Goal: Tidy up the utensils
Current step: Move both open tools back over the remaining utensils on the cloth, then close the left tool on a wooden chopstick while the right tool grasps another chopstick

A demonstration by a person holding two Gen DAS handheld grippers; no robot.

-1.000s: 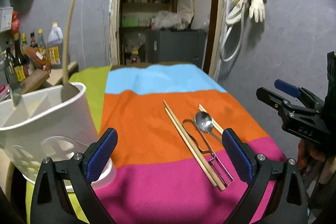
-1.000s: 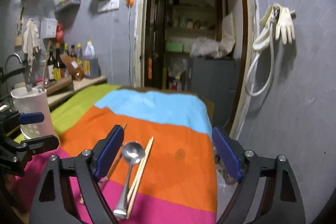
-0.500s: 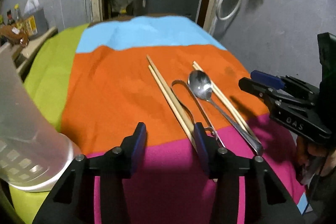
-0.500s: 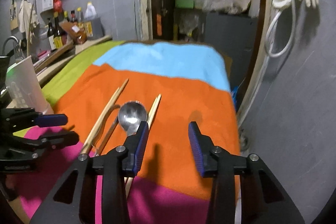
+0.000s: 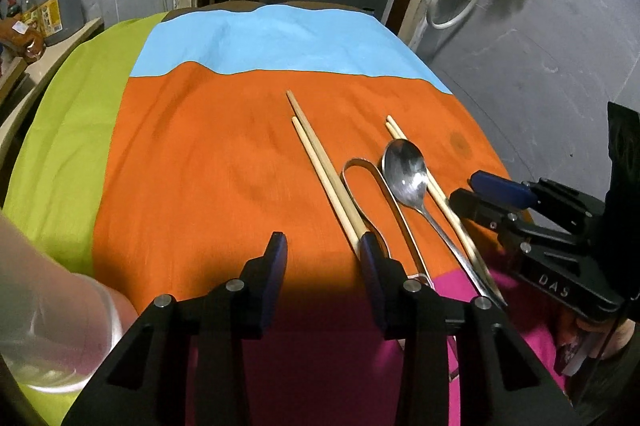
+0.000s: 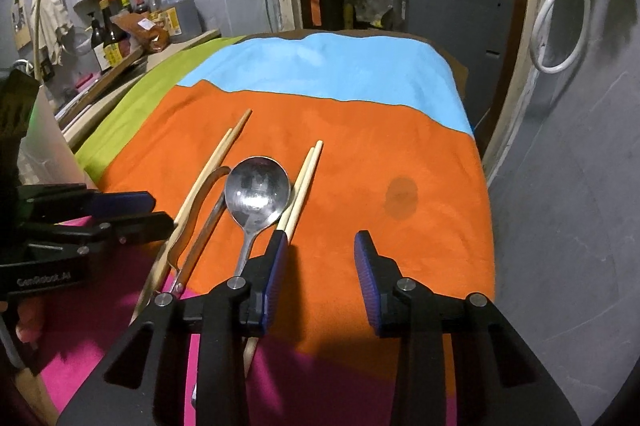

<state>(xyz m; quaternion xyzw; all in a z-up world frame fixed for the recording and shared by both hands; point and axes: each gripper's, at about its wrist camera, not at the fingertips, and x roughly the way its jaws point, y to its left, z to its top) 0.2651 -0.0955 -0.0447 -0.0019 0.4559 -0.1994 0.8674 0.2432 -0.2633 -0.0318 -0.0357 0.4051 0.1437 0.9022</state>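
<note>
Jaws of left gripper (image 5: pixel 322 250) and right gripper (image 6: pixel 320 252) closing, empty; chopsticks (image 6: pixel 301 186) run lengthwise beside right's inner pad.

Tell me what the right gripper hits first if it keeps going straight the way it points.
Most likely bare orange cloth. The right gripper, jaws closing with nothing between them, aims at the fabric right of the chopsticks and spoon; its left finger might graze the chopsticks, depth unclear.

On the surface (image 5: pixel 208 162), left to right: chopstick pair (image 5: pixel 320 162), peeler (image 5: pixel 370 194), spoon (image 5: pixel 408 178), second chopstick pair (image 5: pixel 434 186) partly under the spoon. Container (image 5: pixel 44 310) at near left. Bottles (image 6: pixel 108 38) far left.
</note>
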